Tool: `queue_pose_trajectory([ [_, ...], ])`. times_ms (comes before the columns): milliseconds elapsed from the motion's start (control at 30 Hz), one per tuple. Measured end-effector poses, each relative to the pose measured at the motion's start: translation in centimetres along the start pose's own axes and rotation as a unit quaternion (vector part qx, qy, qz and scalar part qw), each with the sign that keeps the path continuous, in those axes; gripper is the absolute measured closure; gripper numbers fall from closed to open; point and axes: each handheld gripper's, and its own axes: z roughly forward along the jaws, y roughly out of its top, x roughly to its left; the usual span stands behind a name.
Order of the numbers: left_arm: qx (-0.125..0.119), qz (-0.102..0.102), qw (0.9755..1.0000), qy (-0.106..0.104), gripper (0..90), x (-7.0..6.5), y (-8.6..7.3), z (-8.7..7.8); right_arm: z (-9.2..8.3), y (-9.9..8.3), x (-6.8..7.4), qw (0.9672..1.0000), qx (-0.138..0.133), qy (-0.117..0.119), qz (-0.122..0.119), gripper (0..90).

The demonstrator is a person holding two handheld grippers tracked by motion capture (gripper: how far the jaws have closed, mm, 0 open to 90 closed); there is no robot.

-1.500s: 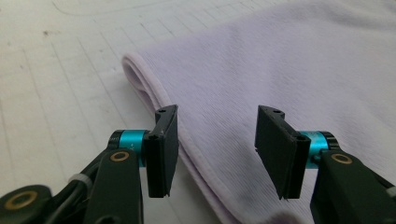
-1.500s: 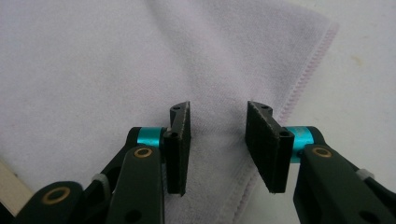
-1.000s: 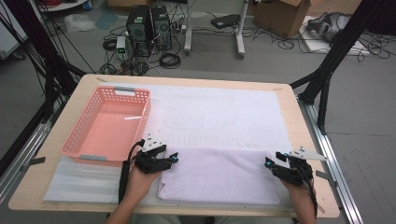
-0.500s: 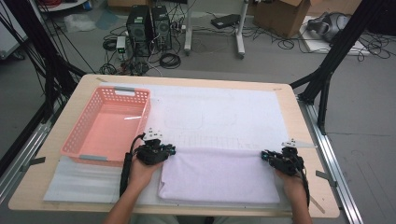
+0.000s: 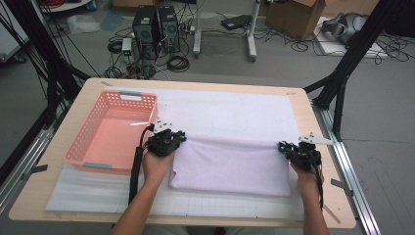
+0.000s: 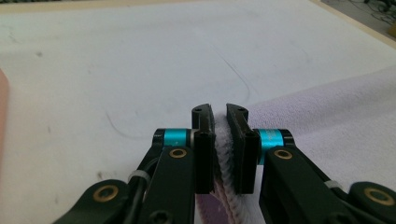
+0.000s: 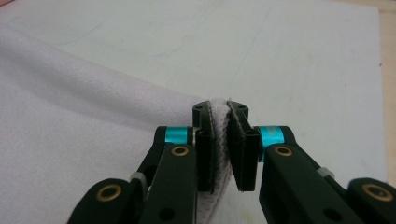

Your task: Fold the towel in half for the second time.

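A mat (image 5: 235, 110) lies on the desk (image 5: 320, 215) and covers most of it. A basket (image 5: 110, 129) stands on the mat's left part. To the basket's right a folded towel (image 5: 230, 166) lies on the mat's near half. The left tongs (image 5: 180, 137) sit at the towel's far left corner, just beside the basket; the right tongs (image 5: 283, 146) at its far right corner.
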Motion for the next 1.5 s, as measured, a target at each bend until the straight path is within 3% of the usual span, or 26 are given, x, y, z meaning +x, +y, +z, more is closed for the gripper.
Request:
queue_pose_trajectory([
  [133, 0.002, -0.004, 0.9997, 0.025, 81.4, 0.8, 0.7, 1.5, 1.6, 1.6, -0.1, 0.9997, -0.003, -0.021, -0.009, 81.5],
  [300, 0.01, -0.015, 0.9993, 0.033, 79.6, 1.2, 0.2, 2.7, 3.7, 2.4, 0.1, 0.999, 0.005, -0.045, 0.003, 79.1],
  [333, 0.013, -0.009, 0.9994, 0.031, 68.1, 1.2, 0.1, 2.8, 4.3, 2.3, 0.4, 0.9986, 0.012, -0.05, 0.008, 66.3],
  [367, 0.011, -0.005, 0.9994, 0.031, 68.1, 1.1, 0.1, 2.7, 4.3, 2.3, 0.4, 0.9986, 0.012, -0.05, 0.008, 66.3],
  [400, 0.006, -0.001, 0.9996, 0.029, 61.9, 1.1, 0.0, 2.5, 4.4, 2.2, 0.5, 0.9983, 0.014, -0.056, 0.008, 61.9],
  [500, -0.005, 0.01, 0.9996, 0.025, 57.1, 1.0, 0.0, 1.5, 3.5, 2.1, 0.6, 0.9985, 0.003, -0.053, 0.011, 57.9],
  [633, 0.014, 0.031, 0.9994, 0.002, 59.5, 0.6, -0.7, 0.8, 2.5, 1.8, 0.7, 0.9989, -0.003, -0.048, 0.005, 58.3],
  [667, 0.015, 0.032, 0.9994, -0.005, 60.4, 0.4, -0.9, 0.6, 1.6, 1.5, 0.9, 0.9995, -0.004, -0.032, 0.002, 62.4],
  [733, 0.014, 0.028, 0.9993, -0.021, 60.7, 0.1, -1.3, 0.2, 1.3, 1.3, 1.0, 0.9996, -0.003, -0.027, -0.001, 65.5],
  [767, 0.024, 0.031, 0.9987, -0.031, 60.9, 0.0, -1.5, 0.1, 0.5, 0.7, 1.3, 0.9998, -0.002, -0.014, -0.013, 70.3],
  [800, 0.037, 0.04, 0.9977, -0.042, 60.9, -0.3, -1.6, -0.1, 0.5, 0.7, 1.3, 0.9998, -0.002, -0.014, -0.013, 70.3],
  [900, 0.042, 0.062, 0.9957, -0.054, 63.0, -1.2, -2.4, -0.7, -0.4, -0.3, 1.7, 0.9996, 0.003, 0.006, -0.029, 77.1],
  [933, 0.053, 0.067, 0.9947, -0.057, 62.6, -1.4, -2.6, -0.8, -0.9, -1.0, 2.0, 0.999, 0.017, 0.019, -0.037, 78.2],
  [1067, 0.054, 0.078, 0.9941, -0.053, 61.7, -1.8, -3.5, -1.6, -1.7, -2.3, 2.4, 0.9985, 0.021, 0.041, -0.031, 77.6],
  [1233, 0.058, 0.052, 0.9959, -0.048, 55.7, -1.5, -4.6, -2.4, -2.6, -3.2, 3.0, 0.9978, 0.029, 0.048, -0.035, 75.4],
  [1300, 0.064, 0.051, 0.9957, -0.043, 56.2, -1.5, -5.1, -2.8, -3.1, -3.7, 3.3, 0.9972, 0.031, 0.058, -0.034, 75.0],
  [1367, 0.064, 0.05, 0.9958, -0.041, 58.9, -1.5, -5.5, -3.2, -3.4, -4.0, 3.7, 0.9962, 0.047, 0.053, -0.05, 75.1],
  [1500, 0.072, 0.06, 0.9951, -0.032, 59.2, -1.6, -6.2, -4.6, -3.7, -4.9, 3.7, 0.9953, 0.064, 0.048, -0.055, 75.0],
])
